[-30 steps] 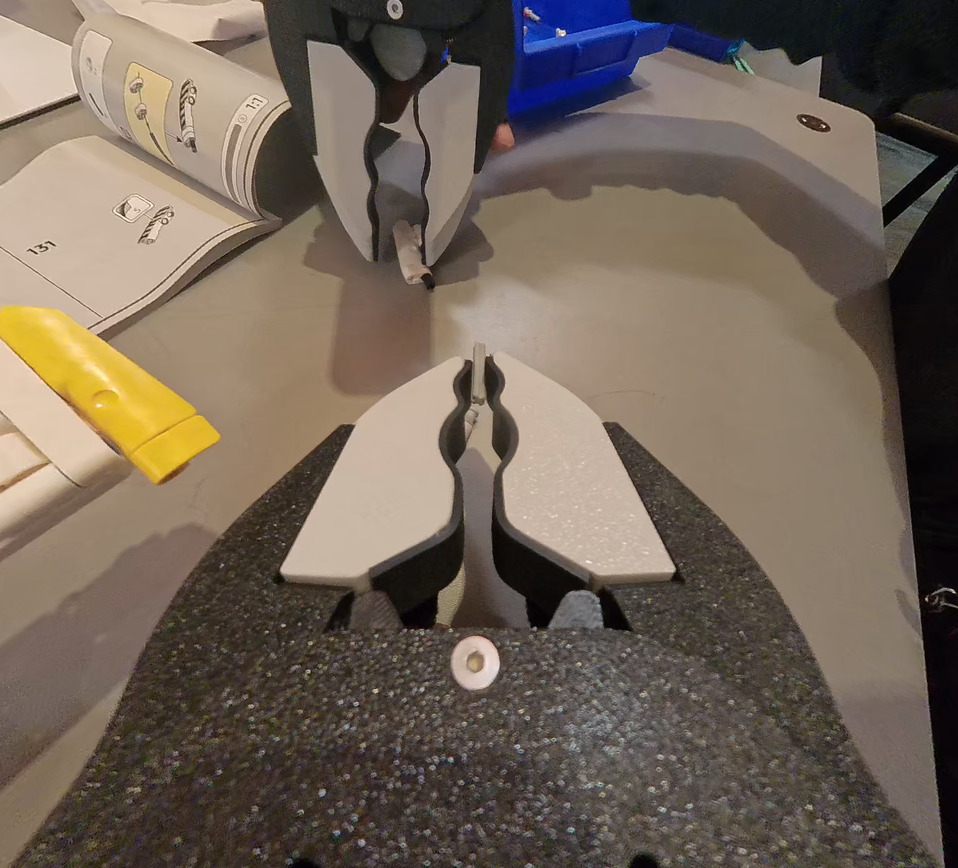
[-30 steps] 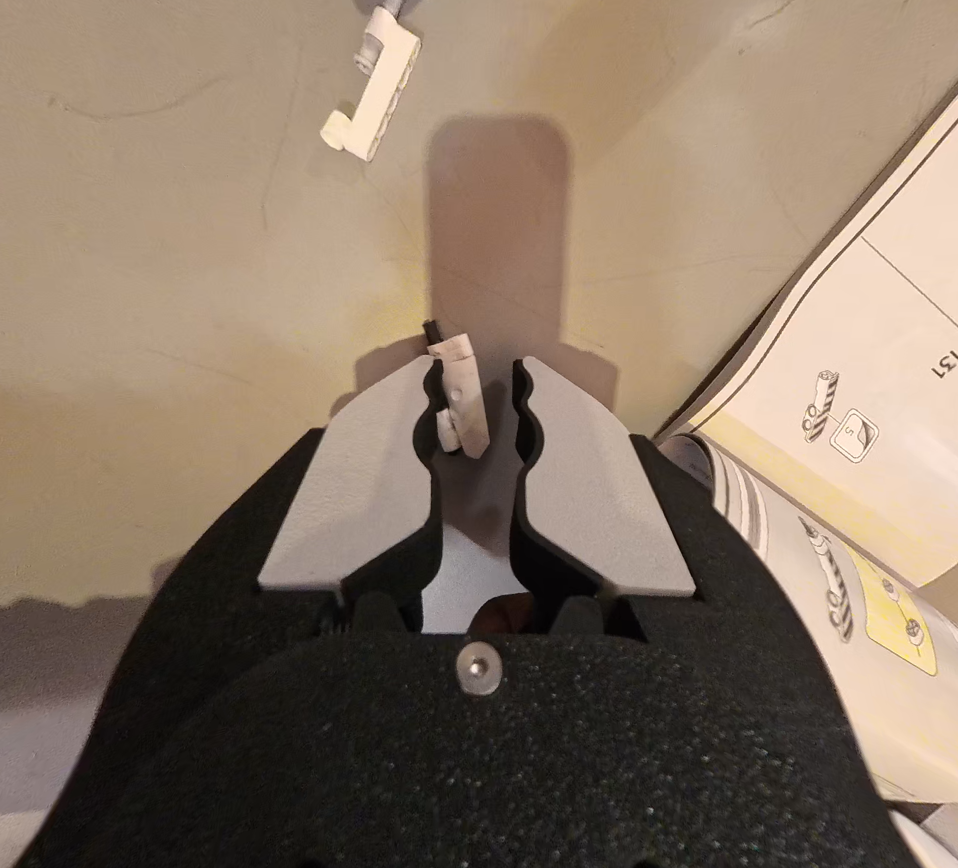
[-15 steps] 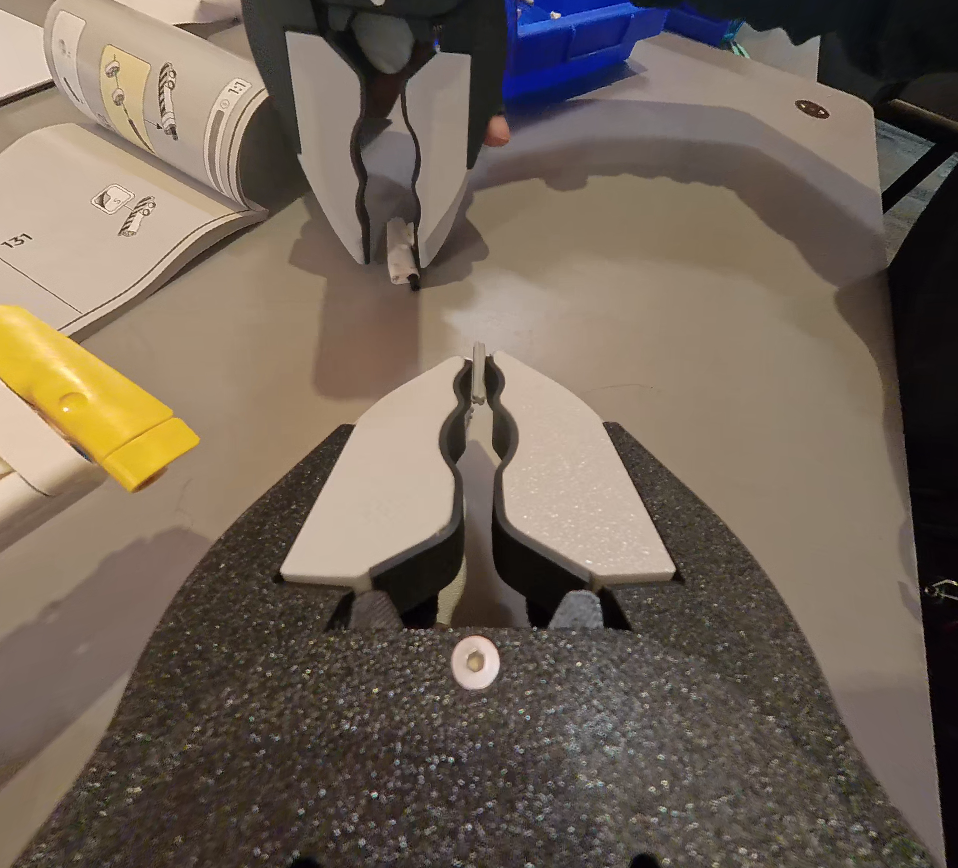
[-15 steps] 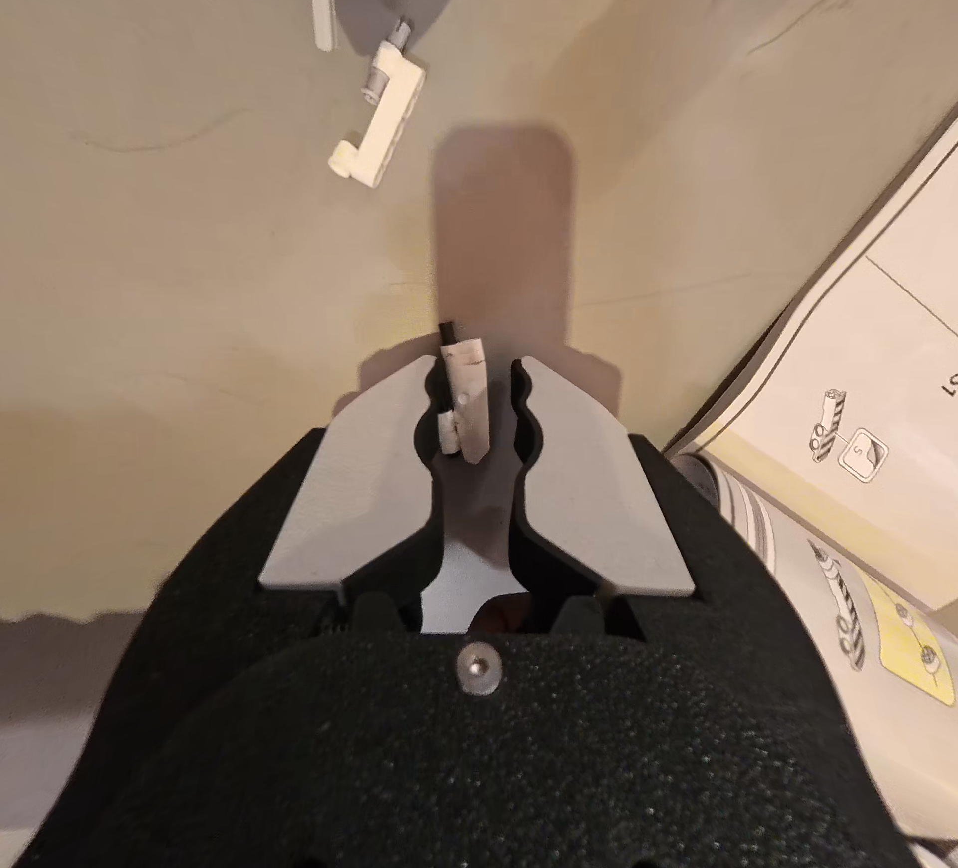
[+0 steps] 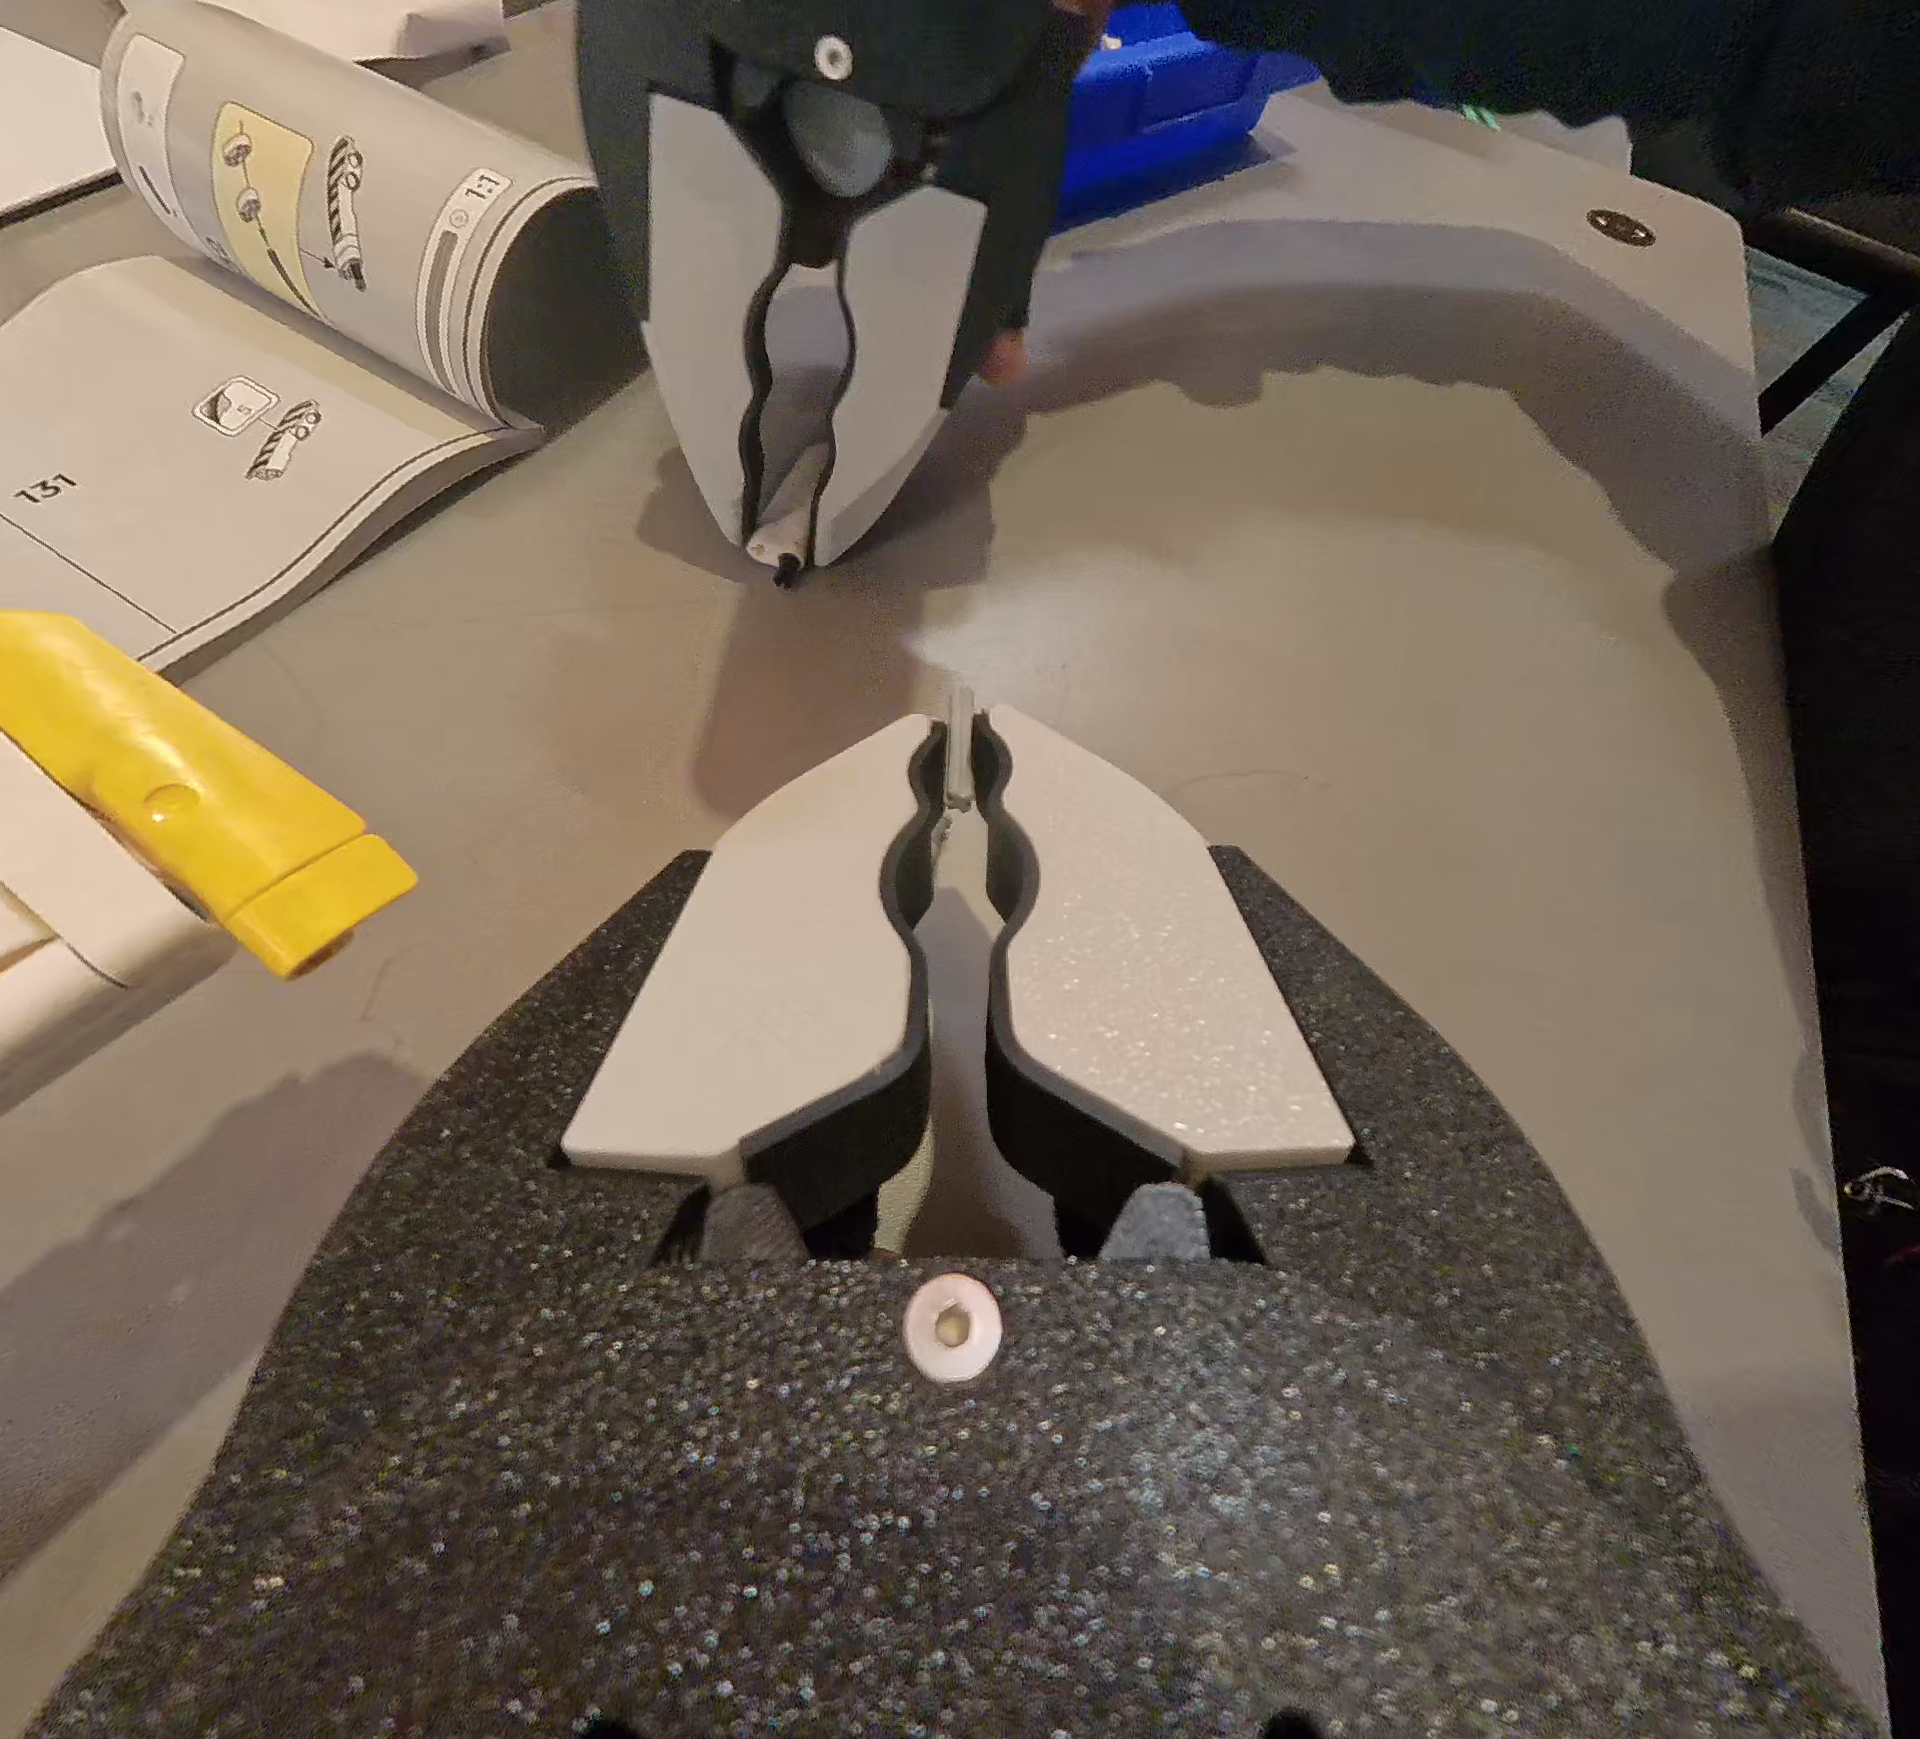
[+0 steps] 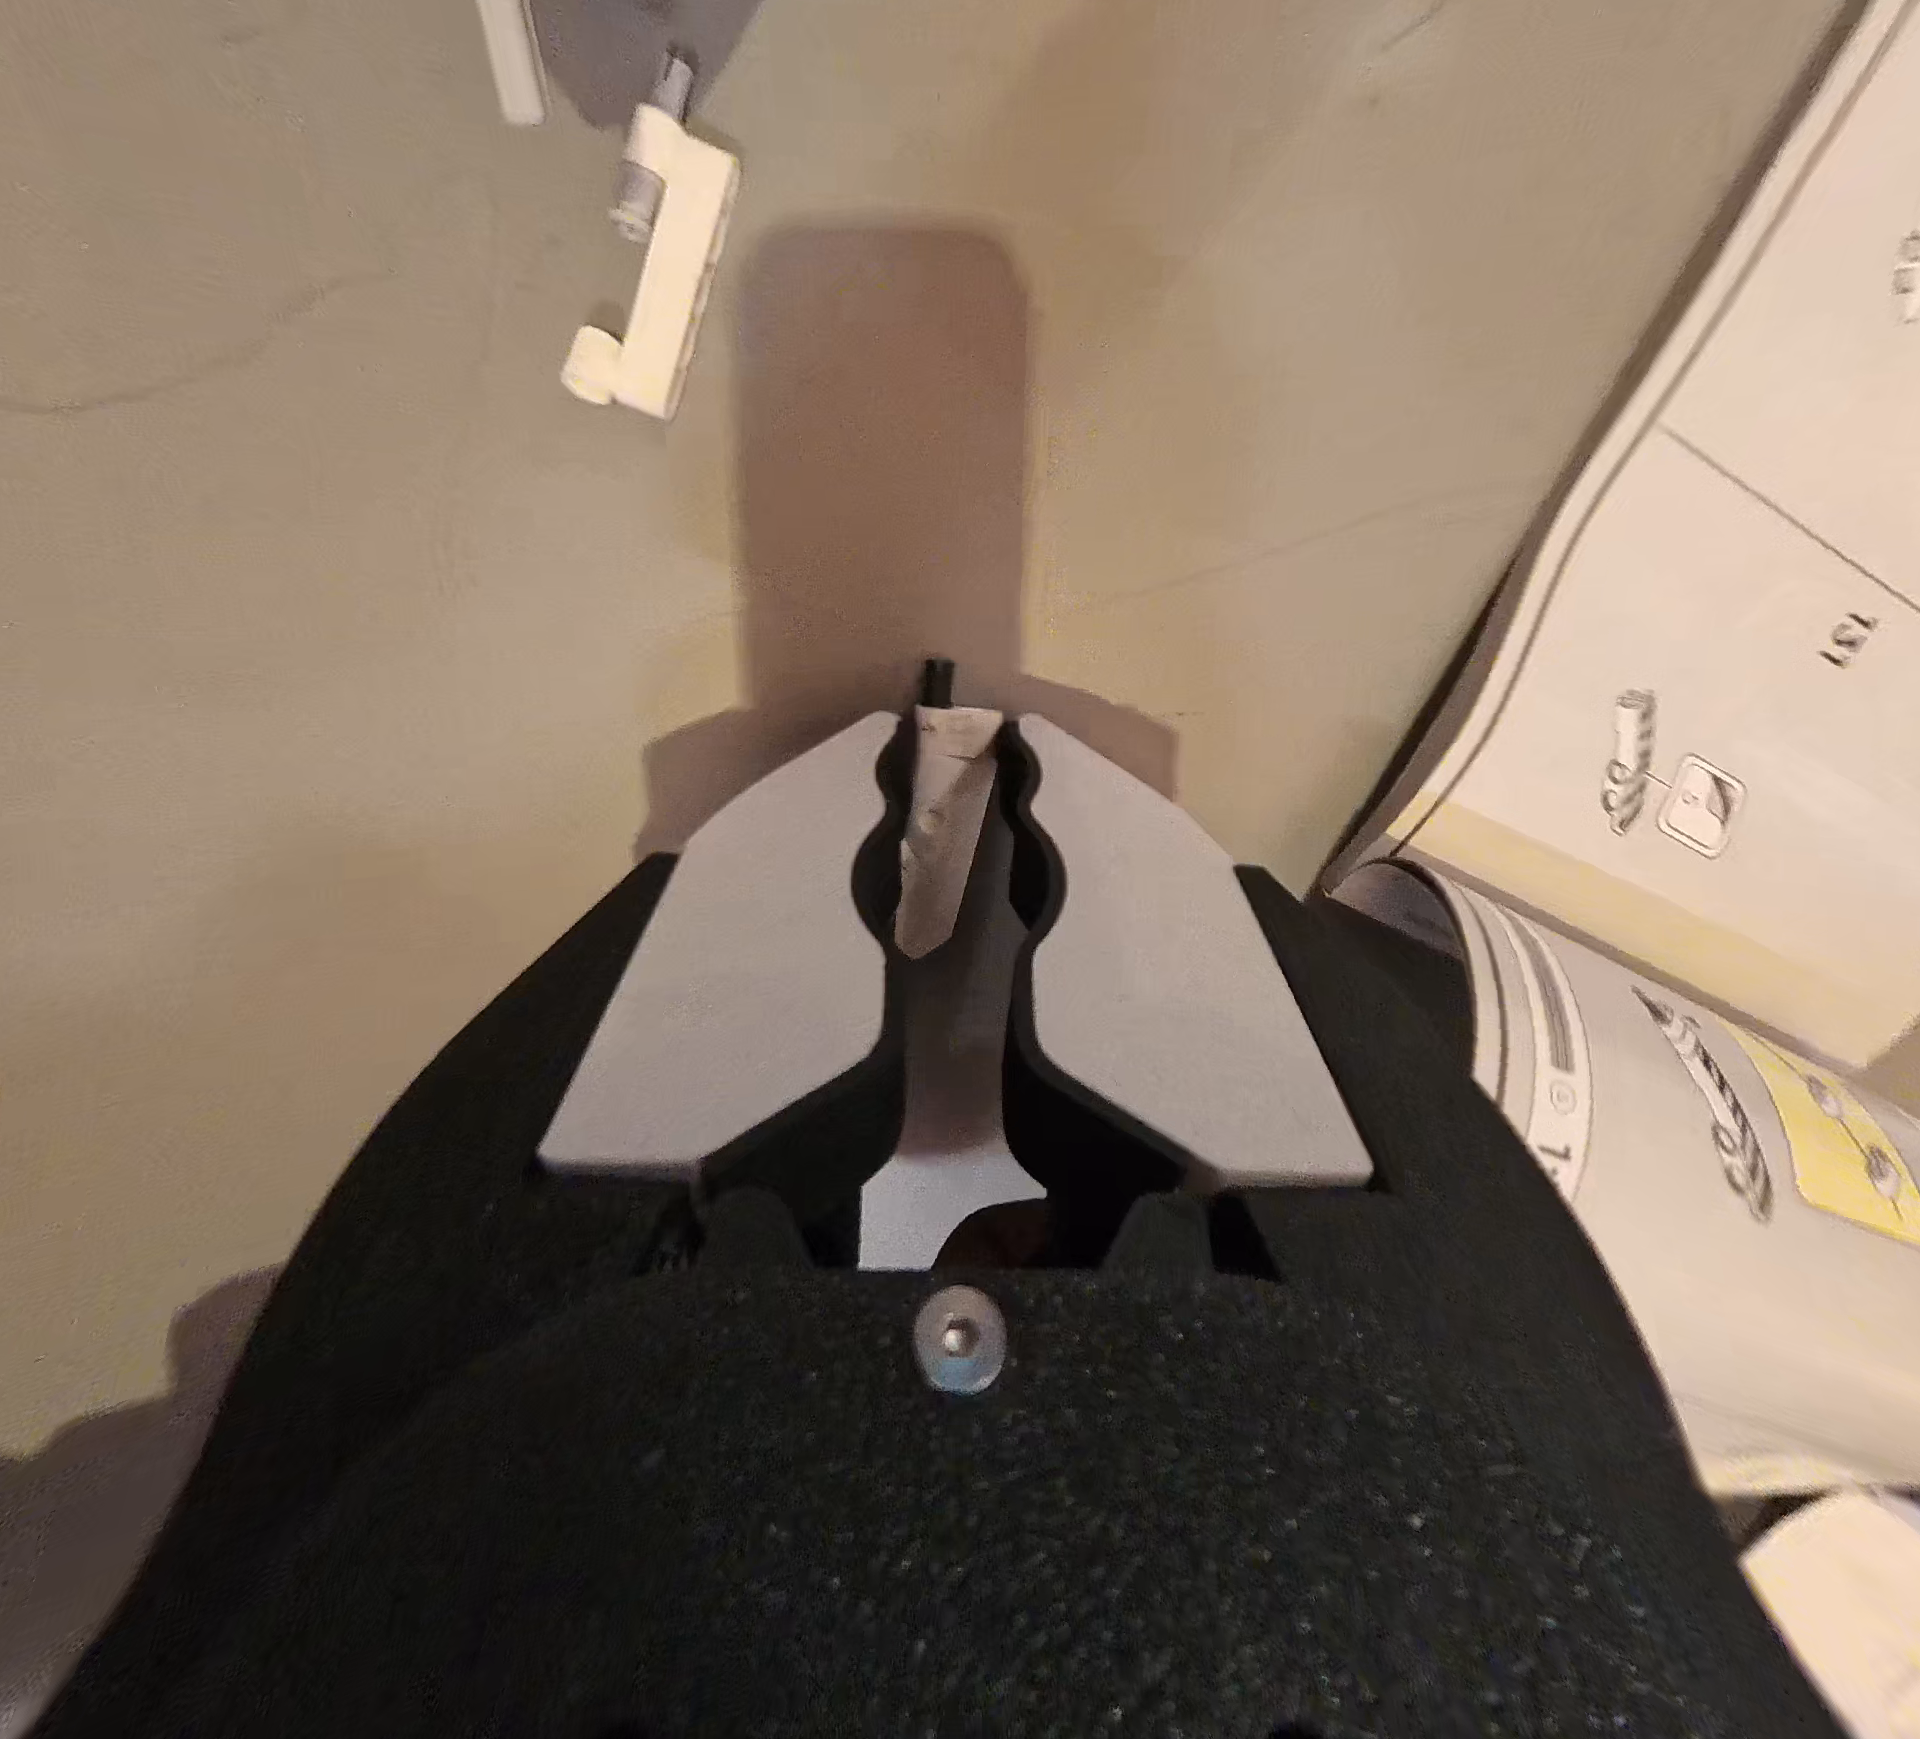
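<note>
Right gripper, jaws wide half a second ago, now closes on the white piece with black pin at the table; left gripper stays clamped on a thin grey rod

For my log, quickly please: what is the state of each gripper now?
Left gripper: closed on a thin grey rod.
Right gripper: closed on a small white piece with a black pin.
</note>
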`<state>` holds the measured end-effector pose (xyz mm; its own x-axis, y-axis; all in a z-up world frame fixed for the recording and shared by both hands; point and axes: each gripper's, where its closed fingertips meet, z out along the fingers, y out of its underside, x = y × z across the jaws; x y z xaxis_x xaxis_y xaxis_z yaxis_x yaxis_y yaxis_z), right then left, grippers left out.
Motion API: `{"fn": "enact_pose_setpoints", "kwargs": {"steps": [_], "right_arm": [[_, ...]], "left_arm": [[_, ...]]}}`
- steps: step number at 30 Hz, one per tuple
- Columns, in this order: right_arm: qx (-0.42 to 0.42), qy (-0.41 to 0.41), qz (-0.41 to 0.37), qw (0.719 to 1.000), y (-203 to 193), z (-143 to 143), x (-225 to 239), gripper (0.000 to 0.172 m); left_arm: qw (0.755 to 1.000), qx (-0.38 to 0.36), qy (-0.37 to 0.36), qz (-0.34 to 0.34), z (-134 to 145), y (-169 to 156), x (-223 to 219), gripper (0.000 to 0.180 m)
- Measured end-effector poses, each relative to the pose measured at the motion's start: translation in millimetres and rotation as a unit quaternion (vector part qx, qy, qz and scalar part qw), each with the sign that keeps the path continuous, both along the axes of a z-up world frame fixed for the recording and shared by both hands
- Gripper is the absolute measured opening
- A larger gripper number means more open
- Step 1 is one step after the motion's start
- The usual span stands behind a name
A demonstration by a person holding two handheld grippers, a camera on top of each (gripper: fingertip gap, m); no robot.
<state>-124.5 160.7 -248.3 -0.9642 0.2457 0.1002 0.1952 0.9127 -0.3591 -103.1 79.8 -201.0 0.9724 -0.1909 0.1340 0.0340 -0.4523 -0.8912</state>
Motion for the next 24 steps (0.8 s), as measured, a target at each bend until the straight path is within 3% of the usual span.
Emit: {"fn": "enact_pose_setpoints", "kwargs": {"steps": [6,12,16,24], "right_arm": [[-0.02,0.175,-0.049,0.983,-15,17,-2,0.015],[-0.054,0.358,-0.104,0.926,-40,41,3,0.015],[-0.08,0.403,-0.119,0.904,-50,41,14,0.015],[-0.041,0.467,-0.088,0.879,-56,41,18,0.015]], "left_arm": [[0.999,0.004,-0.02,0.035,2,3,-10,0.004],[0.991,0.025,-0.116,0.068,10,12,-15,0.004],[0.99,0.021,-0.124,0.069,9,17,-13,0.004],[0.99,-0.016,-0.124,0.061,-2,19,-7,0.004]]}}
